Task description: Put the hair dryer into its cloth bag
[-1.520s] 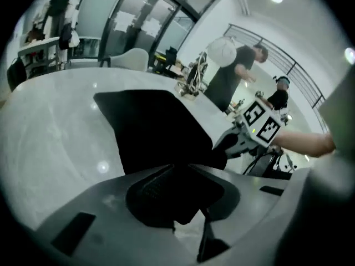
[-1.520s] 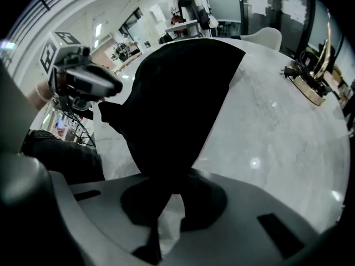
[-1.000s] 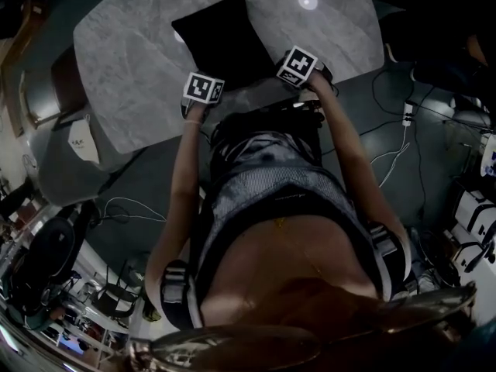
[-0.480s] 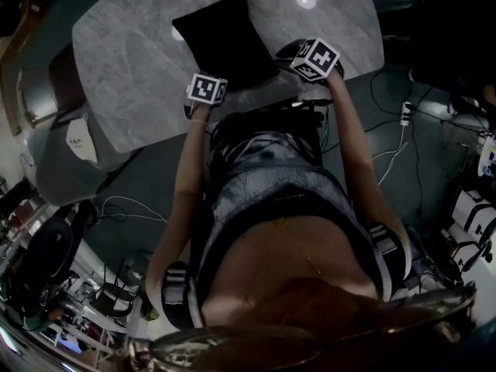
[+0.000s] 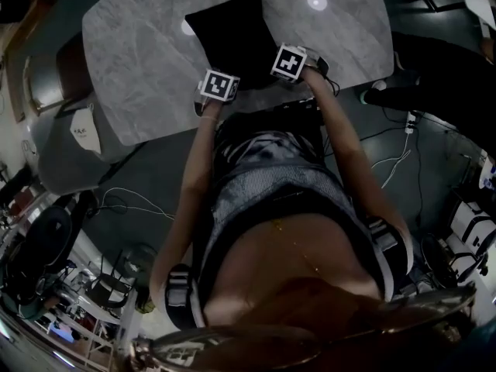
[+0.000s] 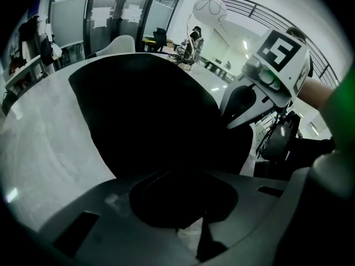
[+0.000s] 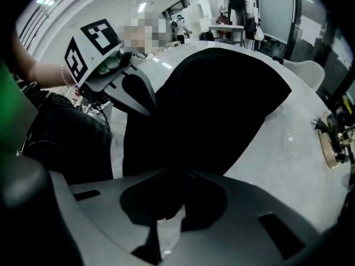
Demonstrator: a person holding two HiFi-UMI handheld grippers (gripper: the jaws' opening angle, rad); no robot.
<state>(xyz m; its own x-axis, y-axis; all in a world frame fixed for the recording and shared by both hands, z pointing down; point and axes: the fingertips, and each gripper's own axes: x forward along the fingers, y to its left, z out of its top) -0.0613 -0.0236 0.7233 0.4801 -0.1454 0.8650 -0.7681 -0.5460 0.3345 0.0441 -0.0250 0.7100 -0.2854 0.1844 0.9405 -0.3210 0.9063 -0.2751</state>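
A black cloth bag (image 5: 232, 33) lies on the grey marble table (image 5: 139, 60), its near edge towards me. My left gripper (image 5: 222, 76) is at the bag's near left corner and my right gripper (image 5: 285, 53) at its near right corner. In the left gripper view the bag (image 6: 144, 110) fills the middle and black cloth sits pinched in my left gripper (image 6: 177, 204), whose jaws have drawn slightly tighter. In the right gripper view the right gripper (image 7: 172, 204) has just been closing, with a fold of the bag (image 7: 211, 110) between its jaws. No hair dryer shows in any view.
A small brown object (image 7: 333, 143) lies on the table at the right, beyond the bag. A grey chair (image 5: 70, 146) stands left of the table. Cables and a power strip (image 5: 408, 118) lie on the floor at the right. My own torso fills the lower head view.
The right gripper swung out to the right, off the bag, then came back to the bag's near right corner. The left gripper kept its place on the cloth.
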